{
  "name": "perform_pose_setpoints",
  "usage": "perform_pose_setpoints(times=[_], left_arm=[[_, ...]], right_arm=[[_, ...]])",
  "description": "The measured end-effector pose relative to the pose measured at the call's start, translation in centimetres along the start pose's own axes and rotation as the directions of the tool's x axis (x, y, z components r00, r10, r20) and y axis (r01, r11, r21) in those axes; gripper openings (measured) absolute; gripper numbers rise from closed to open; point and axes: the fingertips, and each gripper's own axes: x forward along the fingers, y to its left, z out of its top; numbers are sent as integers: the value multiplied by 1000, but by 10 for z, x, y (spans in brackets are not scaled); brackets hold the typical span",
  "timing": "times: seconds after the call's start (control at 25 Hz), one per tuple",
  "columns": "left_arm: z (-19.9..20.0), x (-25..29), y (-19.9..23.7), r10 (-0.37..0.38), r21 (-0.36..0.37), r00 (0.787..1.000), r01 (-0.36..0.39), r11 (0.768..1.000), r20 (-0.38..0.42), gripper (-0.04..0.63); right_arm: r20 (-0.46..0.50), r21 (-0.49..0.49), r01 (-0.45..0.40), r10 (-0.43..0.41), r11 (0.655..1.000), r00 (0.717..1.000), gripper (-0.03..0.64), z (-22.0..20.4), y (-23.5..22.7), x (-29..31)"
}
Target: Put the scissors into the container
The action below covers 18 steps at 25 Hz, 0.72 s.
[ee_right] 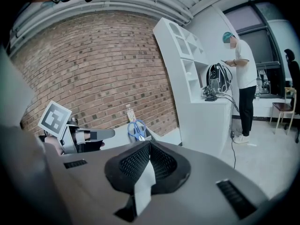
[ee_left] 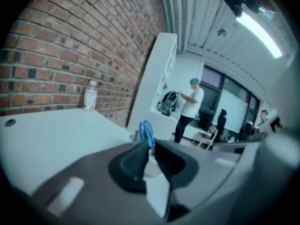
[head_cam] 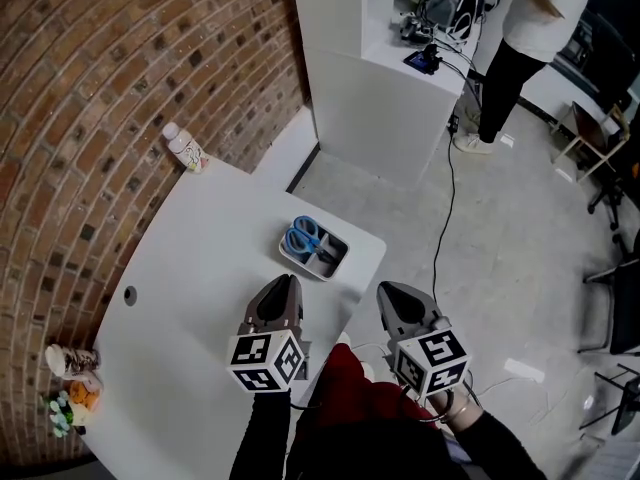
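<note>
i log grey container (head_cam: pixel 344 252) on white table (head_cam: pixel 200 268), scissors (head_cam: pixel 304 236) inside it, blue handles up toward brick wall, blades down, my left gripper (head_cam: pixel 287 282) jaws slightly parted, empty, right gripper (head_cam: pixel 384 290) clenched, empty

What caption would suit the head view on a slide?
Scissors sit in the container; left gripper and right gripper hover nearby.

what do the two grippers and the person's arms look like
The left gripper and the right gripper both have dark grey shells that taper to a blunt point, with black ribbed pads inside. Each carries a white cube printed with black square markers. The person wears black sleeves.
</note>
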Motion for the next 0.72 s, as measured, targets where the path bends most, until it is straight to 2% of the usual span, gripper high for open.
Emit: perform_pose_setpoints(times=[0.16, 0.48, 0.72], left_arm=[[-4, -14, -8, 10, 18, 1000, -10, 1000, 6, 5], [-3, -39, -31, 4, 95, 1000, -6, 995, 26, 3], [-3, -57, -44, 6, 122, 999, -13, 992, 52, 2]], right_arm=[[16, -3, -2, 2, 1000, 1000, 9, 1, 1, -13], [55, -17, -8, 9, 1000, 998, 8, 6, 1, -38], [91, -29, -25, 28, 999, 995, 8, 13, 5, -57]])
